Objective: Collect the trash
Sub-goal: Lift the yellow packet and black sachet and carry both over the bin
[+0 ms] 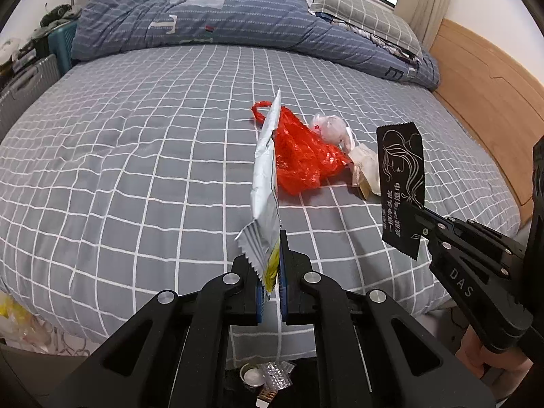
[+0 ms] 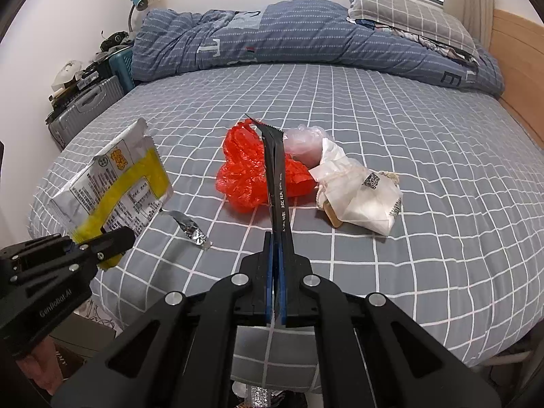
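Above the bed [image 2: 374,108], the left gripper [image 1: 272,265] pinches a silver-yellow wrapper [image 2: 115,183]; the right gripper [image 2: 277,265] pinches a black sachet [image 1: 403,183]. Both are mid-carry. Next, I judge, each needs dropping into a bin, out of view.

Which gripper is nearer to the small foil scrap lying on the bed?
Left. The left gripper, shut on the yellow wrapper, hangs just beside the foil scrap. The right gripper, holding the black sachet, is farther, on its other side.
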A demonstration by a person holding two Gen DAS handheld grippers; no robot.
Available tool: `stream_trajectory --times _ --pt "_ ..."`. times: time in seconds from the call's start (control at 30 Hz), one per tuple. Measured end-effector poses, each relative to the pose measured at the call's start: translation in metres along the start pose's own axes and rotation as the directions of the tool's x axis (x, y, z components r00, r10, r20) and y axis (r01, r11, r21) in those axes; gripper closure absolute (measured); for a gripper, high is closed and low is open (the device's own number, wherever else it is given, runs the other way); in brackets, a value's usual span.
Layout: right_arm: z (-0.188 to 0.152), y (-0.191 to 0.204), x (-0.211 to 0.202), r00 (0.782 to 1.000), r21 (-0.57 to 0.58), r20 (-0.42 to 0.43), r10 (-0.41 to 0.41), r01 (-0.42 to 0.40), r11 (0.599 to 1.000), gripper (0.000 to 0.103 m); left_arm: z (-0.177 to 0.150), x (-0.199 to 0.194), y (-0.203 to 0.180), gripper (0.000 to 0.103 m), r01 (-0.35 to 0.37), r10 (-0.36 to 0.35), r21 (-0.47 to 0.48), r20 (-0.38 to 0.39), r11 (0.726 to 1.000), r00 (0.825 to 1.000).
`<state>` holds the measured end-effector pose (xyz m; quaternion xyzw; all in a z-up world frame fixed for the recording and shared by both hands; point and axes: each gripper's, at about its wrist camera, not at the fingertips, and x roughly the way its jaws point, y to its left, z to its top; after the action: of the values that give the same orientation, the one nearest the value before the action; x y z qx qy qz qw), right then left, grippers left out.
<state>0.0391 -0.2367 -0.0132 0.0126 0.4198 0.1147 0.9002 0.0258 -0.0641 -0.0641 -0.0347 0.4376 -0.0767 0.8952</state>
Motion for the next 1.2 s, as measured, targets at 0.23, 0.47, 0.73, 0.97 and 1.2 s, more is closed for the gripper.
stream_trajectory --times 0.23,0.47,0.73,0.97,1.2 --pt "-0.008 0.004 -0.013 1.000 0.004 0.005 -0.008 0.008 1.000 0.101 -0.015 -0.008 -0.003 0.097 0.002 -0.002 0.003 -0.015 1.000 1.000" --pt "-0.023 0.005 -0.025 1.000 0.009 0.000 -0.017 0.017 1.000 0.101 -0.029 -0.015 -0.005 0.097 0.005 -0.005 0.007 -0.025 1.000 1.000" --pt "-0.041 0.012 -0.040 1.000 0.007 -0.006 -0.012 0.012 1.000 0.101 -0.047 -0.027 -0.010 0.097 0.021 -0.021 0.004 -0.032 1.000 0.999" --pt "-0.060 0.021 -0.052 1.000 0.004 -0.018 -0.007 0.007 1.000 0.101 -0.065 -0.040 -0.008 0.097 0.029 -0.029 -0.014 -0.037 0.999 0.999" --pt "-0.083 0.024 -0.062 0.999 0.007 -0.036 -0.009 0.010 1.000 0.101 -0.087 -0.045 -0.001 0.097 0.034 -0.036 -0.035 -0.057 0.999 0.998"
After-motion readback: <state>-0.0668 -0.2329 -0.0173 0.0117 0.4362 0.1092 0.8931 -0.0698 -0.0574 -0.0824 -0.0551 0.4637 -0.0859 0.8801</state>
